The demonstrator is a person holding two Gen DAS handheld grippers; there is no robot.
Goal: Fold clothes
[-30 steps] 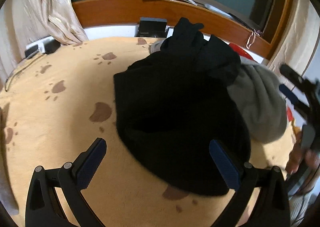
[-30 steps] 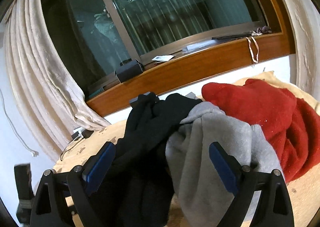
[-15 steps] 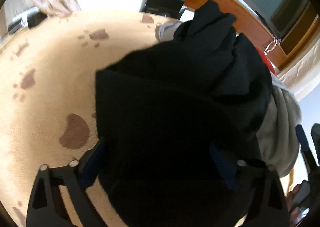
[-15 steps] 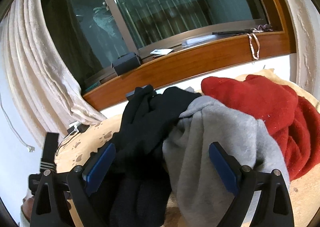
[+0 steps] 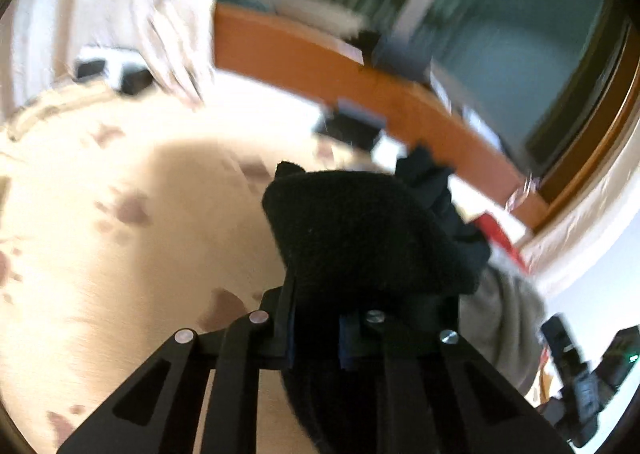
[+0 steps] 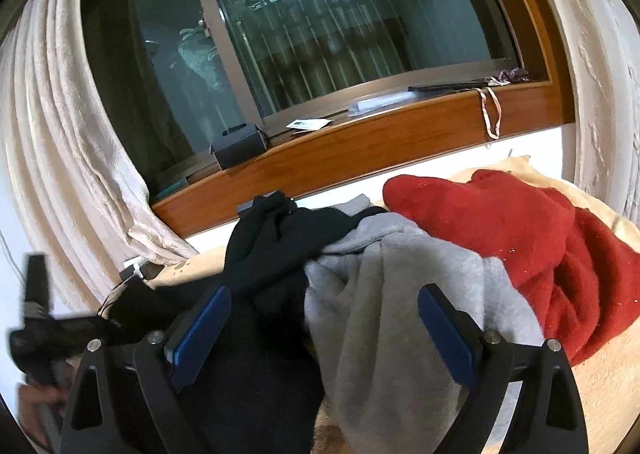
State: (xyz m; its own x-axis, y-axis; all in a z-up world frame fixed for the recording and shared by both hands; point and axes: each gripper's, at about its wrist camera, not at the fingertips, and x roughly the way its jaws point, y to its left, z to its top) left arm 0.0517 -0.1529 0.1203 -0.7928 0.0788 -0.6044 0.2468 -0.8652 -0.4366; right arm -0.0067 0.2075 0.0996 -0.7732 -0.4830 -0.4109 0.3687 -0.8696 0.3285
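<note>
Black fleece fills the middle of our left wrist view: the black garment [image 5: 368, 238] bunches up over the left gripper [image 5: 316, 338], whose jaws are closing with a fold of that cloth between the blue pads, so we read this as taking hold of an edge in order to draw the piece out of the pile and onto open bedding. It sits at the near left end of a heap on the tan paw-print blanket [image 5: 100, 254], and that bare stretch of blanket to the left looks like the natural place to spread and fold it. Our right gripper [image 6: 324, 328] hangs with its jaws wide apart and nothing between them, poised over the seam where the black cloth meets the grey sweatshirt [image 6: 404, 294] (probably waiting to take a second corner). Further right lies the red garment [image 6: 520, 238], touching the grey one. What stands in the way, we judge, is the overlap: black and grey are tangled together at the far side, so lifting one may drag the other along. Behind the heap runs the wooden window sill [image 6: 360, 150] with a small dark box [image 6: 240, 150] and papers on it, and the cream curtain [image 6: 60, 158] drapes down at the far left, near some plugs and a cable.
</note>
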